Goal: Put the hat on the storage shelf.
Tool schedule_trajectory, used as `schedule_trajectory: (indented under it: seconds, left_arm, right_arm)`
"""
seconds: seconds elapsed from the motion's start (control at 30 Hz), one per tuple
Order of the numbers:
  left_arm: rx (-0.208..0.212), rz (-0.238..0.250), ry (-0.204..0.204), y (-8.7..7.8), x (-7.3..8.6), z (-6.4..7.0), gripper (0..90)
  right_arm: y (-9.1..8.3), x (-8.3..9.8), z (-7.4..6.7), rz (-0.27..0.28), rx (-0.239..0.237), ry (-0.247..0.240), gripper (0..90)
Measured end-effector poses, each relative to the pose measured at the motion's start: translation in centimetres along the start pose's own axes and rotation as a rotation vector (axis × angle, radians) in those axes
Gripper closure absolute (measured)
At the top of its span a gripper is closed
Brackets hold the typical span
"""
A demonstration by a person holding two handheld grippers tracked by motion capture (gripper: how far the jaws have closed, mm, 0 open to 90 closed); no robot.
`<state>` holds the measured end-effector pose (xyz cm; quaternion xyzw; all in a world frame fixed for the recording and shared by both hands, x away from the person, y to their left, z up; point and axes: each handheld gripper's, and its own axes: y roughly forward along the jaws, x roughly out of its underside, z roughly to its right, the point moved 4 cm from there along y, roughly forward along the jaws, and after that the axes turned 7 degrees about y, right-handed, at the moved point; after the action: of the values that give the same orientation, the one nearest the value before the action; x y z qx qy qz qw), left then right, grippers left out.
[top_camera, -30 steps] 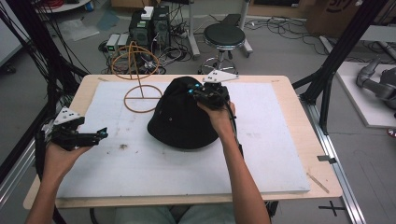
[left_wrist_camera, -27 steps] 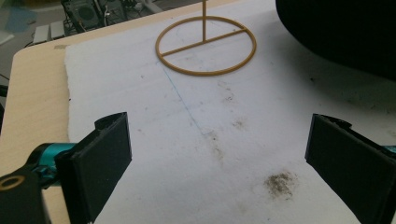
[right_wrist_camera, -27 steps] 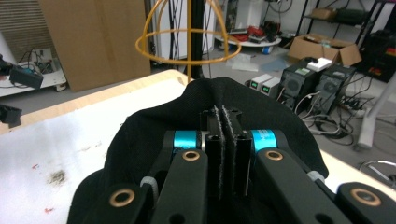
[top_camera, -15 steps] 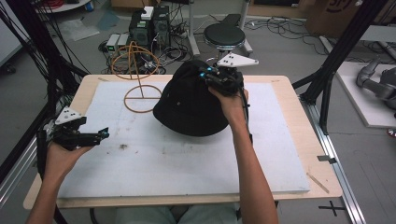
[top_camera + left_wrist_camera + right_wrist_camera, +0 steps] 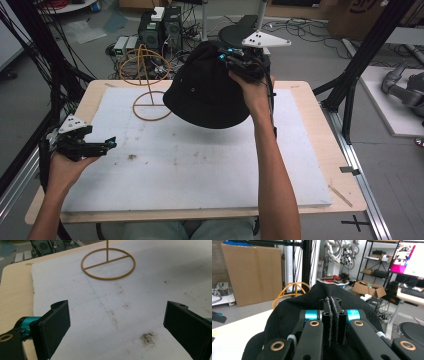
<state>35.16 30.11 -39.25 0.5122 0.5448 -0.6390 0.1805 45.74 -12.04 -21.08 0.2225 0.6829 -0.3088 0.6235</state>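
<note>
A black bucket hat [image 5: 207,90] hangs in the air above the far middle of the white mat [image 5: 200,165], held by its crown. My right gripper [image 5: 231,57] is shut on the hat's fabric [image 5: 287,315]; in the right gripper view the two jaws press together on a fold at the top. An orange wire stand [image 5: 145,67] with a round base [image 5: 108,263] rises just left of the hat. My left gripper [image 5: 107,145] hovers low over the mat's left edge, open with nothing between its fingers [image 5: 53,325].
The mat lies on a wooden table [image 5: 310,105] and carries dark smudges [image 5: 148,337] near the left gripper. Black frame posts [image 5: 360,60] stand at both sides. Electronics boxes [image 5: 160,27] and a stool [image 5: 240,35] sit on the floor behind the table.
My right gripper has lifted the hat off the mat and carried it up and away toward the far edge. The left gripper has stayed where it was.
</note>
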Motion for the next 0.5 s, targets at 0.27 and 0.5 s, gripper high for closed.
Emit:
schedule_trajectory:
  seconds: [0.27, 0.5]
  left_arm:
    - [0.0, -0.008, -0.003, 0.0, 0.2, -0.1, 7.4]
    - [0.005, -0.007, 0.001, -0.2, 0.3, 0.1, 7.4]
  right_arm:
    - [0.2, -2.1, 0.1, 0.032, -0.012, 0.006, 88.8]
    - [1.5, -3.2, -0.5, 0.048, -0.025, 0.002, 88.9]
